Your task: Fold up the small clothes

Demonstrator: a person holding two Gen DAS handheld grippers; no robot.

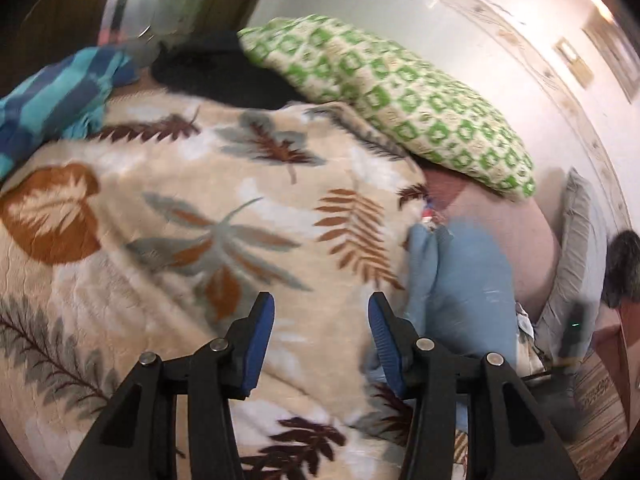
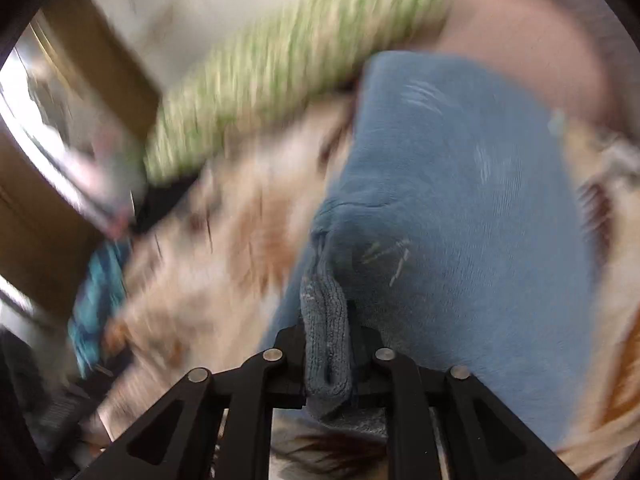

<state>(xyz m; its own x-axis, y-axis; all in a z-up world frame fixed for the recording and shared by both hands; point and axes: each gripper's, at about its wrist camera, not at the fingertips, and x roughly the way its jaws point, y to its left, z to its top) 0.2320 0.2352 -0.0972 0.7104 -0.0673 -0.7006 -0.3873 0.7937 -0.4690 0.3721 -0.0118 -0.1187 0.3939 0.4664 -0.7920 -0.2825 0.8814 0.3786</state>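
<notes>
Right gripper [image 2: 328, 344]: clamped on a ribbed edge of the blue garment [image 2: 452, 208] — the rest hangs away toward 12 o'clock.
Left gripper [image 1: 320, 320]: jaws apart, nothing between them.
Garment [image 1: 460, 276]: at 3 o'clock of the left gripper — on the leaf blanket [image 1: 180, 208].
Pillow [image 1: 400, 100]: at 1 o'clock.

The blanket [image 1: 168, 208] looks fleecy and matt; the blue garment [image 2: 460, 200] is soft cloth with a ribbed knit hem.

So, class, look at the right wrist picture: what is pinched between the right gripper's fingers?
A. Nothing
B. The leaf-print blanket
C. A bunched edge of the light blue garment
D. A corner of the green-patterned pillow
C: the right gripper is shut on a bunched ribbed edge of the light blue garment.
</notes>
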